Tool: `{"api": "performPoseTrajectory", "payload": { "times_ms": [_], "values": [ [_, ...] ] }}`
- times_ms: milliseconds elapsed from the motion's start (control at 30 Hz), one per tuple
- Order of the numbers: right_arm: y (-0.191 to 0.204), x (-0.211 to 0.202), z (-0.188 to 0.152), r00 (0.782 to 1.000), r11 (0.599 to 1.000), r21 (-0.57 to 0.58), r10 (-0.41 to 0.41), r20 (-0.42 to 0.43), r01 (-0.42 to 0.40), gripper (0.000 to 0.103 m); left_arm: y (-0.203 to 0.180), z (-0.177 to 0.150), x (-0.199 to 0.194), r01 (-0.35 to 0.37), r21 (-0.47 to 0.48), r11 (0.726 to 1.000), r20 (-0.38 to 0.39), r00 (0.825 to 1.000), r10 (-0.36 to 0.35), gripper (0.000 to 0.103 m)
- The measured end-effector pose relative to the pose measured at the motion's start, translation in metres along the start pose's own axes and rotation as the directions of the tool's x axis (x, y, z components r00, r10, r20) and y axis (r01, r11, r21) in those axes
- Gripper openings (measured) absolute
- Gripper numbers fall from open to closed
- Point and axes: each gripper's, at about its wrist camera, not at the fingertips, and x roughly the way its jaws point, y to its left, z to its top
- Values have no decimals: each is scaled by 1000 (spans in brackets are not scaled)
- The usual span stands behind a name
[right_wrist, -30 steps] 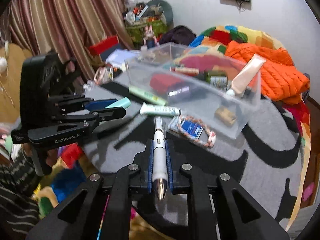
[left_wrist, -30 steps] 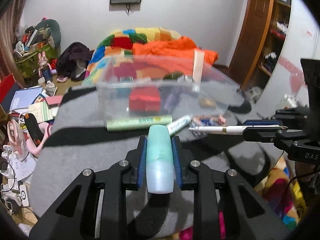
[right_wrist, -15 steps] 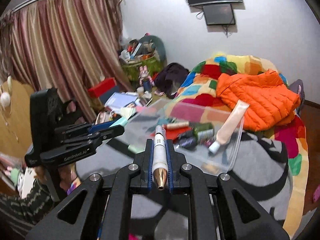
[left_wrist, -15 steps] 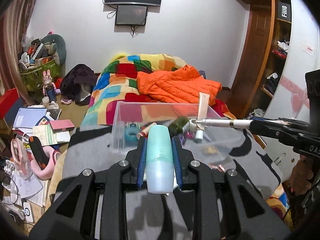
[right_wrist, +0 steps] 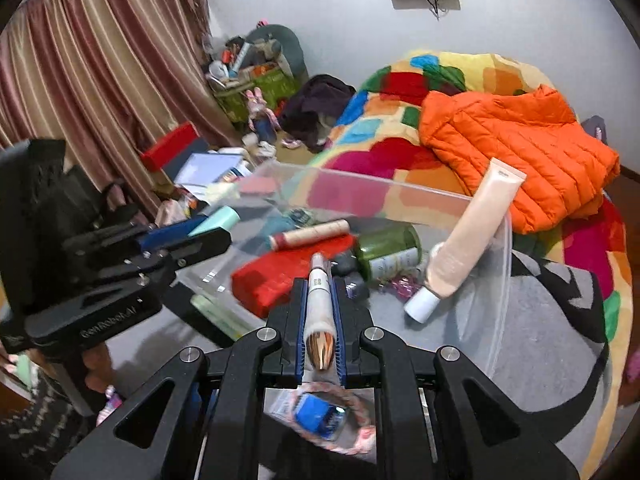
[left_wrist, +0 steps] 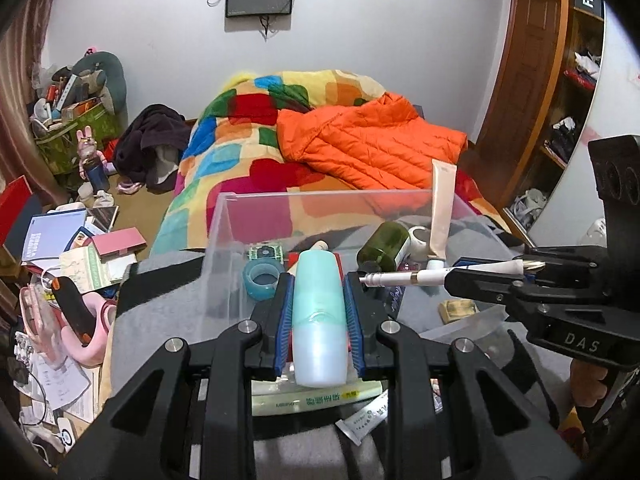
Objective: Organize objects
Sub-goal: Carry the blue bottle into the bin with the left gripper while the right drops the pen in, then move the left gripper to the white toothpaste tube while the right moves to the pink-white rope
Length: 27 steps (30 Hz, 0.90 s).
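Left claw [left_wrist: 319, 312] clamped on a teal bottle [left_wrist: 319, 316], blue pads tight vs. both sides, bottle lying lengthwise btw the fingers, nose poking over the near wall of a clear plastic bin [left_wrist: 224, 236]. Right claw [right_wrist: 320, 316] clamped on a white pen w/ gold tip [right_wrist: 319, 312], gold end toward the camera, other end reaching over the bin's near rim [right_wrist: 502, 280].

Bin sitting on a grey and black blanket [left_wrist: 160, 304]. Inside bin: teal tape roll [left_wrist: 261, 279] near left wall; red box [right_wrist: 280, 276] in the middle; dark green jar [right_wrist: 386, 254] on its side just beside the red box; beige tube w/ white cap [right_wrist: 464, 240] leaning vs. the right-hand corner, cap down; slim pink stick [right_wrist: 308, 234] behind the red box.

Outside bin, on the blanket along its near wall: pale green tube w/ printed text [left_wrist: 316, 398] under the left claw; small white sachet [left_wrist: 366, 416] touching it; bag w/ blue item and braided cord [right_wrist: 324, 416] under the right claw.

Behind: bed w/ patchwork quilt [left_wrist: 248, 148] and orange puffer jacket [left_wrist: 368, 144] on top.
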Motion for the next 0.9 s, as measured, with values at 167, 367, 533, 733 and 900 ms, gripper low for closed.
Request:
{"api": "performPoseTrajectory", "payload": {
  "times_ms": [167, 367, 533, 733, 900],
  "values": [
    [-5, 4, -4, 996, 996, -23, -84, -15, 83, 11, -3, 1, 6, 0, 8, 1000, -4, 1000, 0, 25],
    [-12, 0, -7, 984, 984, -19, -179, -10, 179, 30, -5, 1, 0, 6, 13, 1000, 7, 1000, -7, 50],
    [-7, -17, -8, 972, 971, -36, -234, 38, 235, 47, -7, 0, -16, 3, 21, 1000, 44, 999, -4, 65],
    [6, -48, -13, 951, 955, -51, -284, 121, 292, 73, -7, -5, -37, -15, 21, 1000, 81, 997, 13, 88],
    [16, -64, -20, 947, 954, -56, -285, 146, 295, 82, -8, -19, -50, -35, 35, 999, 84, 996, 32, 94]
  ]
}}
